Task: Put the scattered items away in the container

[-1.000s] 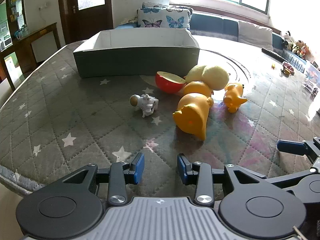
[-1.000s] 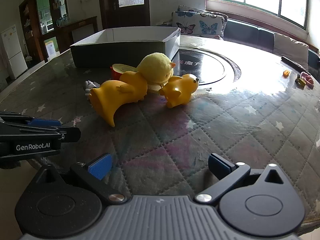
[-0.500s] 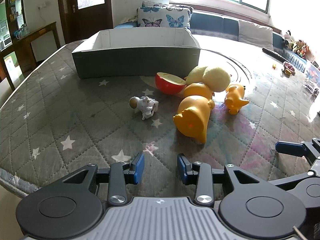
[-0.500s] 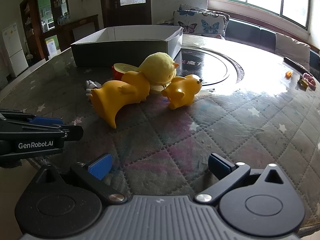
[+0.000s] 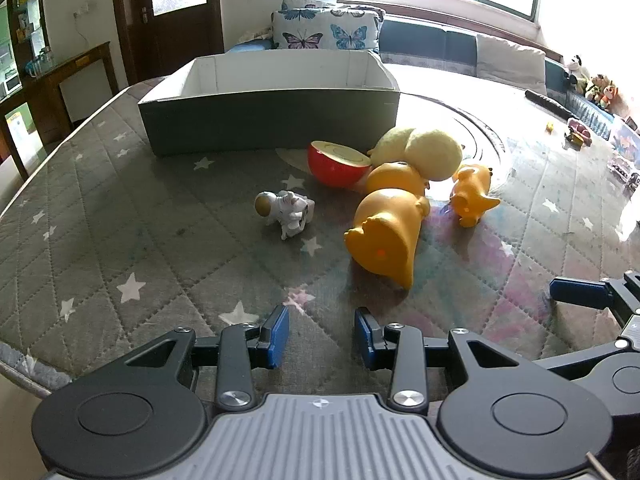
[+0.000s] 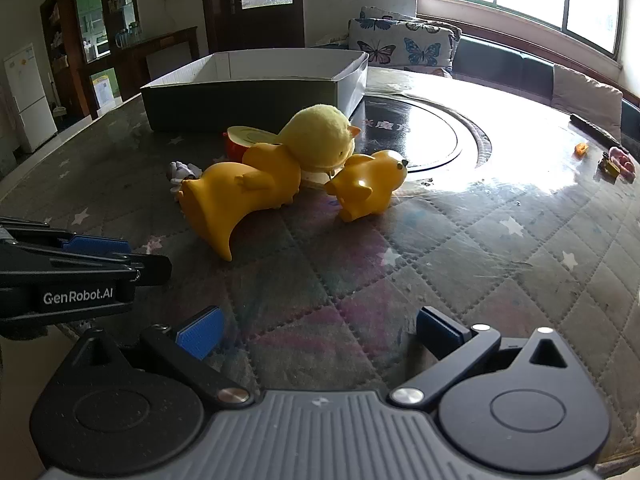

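Note:
A grey open box stands at the far side of the quilted table; it also shows in the right wrist view. In front of it lie a small astronaut figure, a red apple half, a yellow plush chick, a large orange duck on its side and a small orange toy. My left gripper is open and empty, short of the astronaut and duck. My right gripper is open wide and empty, near the large duck and small toy.
A round dark glass turntable lies in the table's middle. Small toys and a dark remote lie at the far right edge. The table's near edge is just below my left gripper. A sofa with butterfly cushions stands behind.
Both grippers have edged slightly forward toward the toys. The toys and the box have not moved, and both jaws stay open.

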Demonstrator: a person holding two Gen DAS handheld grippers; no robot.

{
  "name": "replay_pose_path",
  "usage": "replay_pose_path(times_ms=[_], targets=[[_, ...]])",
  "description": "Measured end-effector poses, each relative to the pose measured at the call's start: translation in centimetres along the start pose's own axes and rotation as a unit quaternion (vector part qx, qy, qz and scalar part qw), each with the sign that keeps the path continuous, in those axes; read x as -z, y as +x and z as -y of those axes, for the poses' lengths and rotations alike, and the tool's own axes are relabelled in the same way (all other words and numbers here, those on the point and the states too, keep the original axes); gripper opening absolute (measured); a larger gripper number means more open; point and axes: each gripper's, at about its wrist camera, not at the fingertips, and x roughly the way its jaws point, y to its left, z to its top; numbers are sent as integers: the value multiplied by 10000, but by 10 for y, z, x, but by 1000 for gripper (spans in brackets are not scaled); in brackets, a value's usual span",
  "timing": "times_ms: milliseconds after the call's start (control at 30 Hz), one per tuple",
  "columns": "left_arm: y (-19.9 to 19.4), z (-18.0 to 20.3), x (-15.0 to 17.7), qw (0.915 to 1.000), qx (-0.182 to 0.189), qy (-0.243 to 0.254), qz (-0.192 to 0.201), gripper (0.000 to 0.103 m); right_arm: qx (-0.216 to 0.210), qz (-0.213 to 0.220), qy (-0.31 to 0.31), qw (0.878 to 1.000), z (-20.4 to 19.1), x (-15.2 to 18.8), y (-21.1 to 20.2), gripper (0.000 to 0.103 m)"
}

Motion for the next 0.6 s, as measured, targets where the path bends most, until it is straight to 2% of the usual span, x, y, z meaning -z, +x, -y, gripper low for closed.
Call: replay_pose_path(times_ms=[600], targets=[[2, 2, -2, 10000, -12, 56, -23, 39, 2, -21, -32, 10000, -2, -2, 1, 103]])
